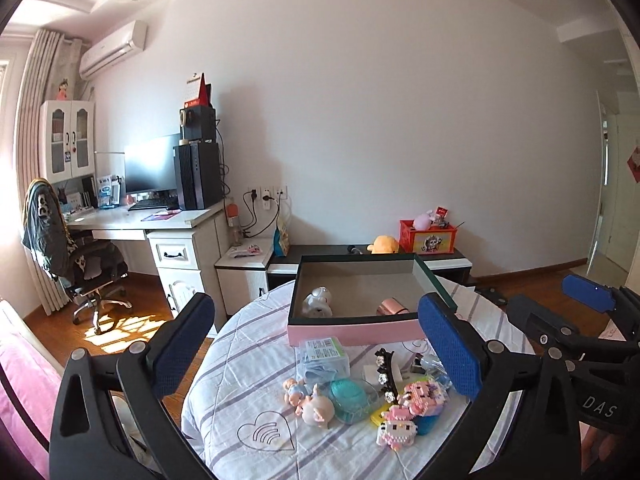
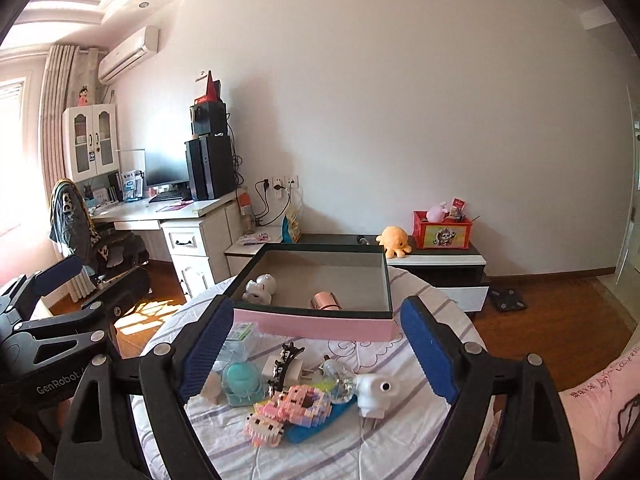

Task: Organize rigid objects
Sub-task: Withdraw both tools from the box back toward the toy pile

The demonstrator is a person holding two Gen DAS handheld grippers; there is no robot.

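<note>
The pink box's [image 1: 356, 326] near wall hides the rose-gold cylinder's [image 1: 391, 306] base.

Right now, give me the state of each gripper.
Left gripper: open, holding nothing.
Right gripper: open, holding nothing.

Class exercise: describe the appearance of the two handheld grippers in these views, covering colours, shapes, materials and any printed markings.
Both the left gripper and the right gripper have black plastic frames with triangular cut-outs and round silver rivets. Each finger carries a long blue textured pad with rounded ends. White lettering reads "GenRobot" on the left gripper's body in the right wrist view, and "DAS" on the right gripper's body in the left wrist view. No cables show.
</note>
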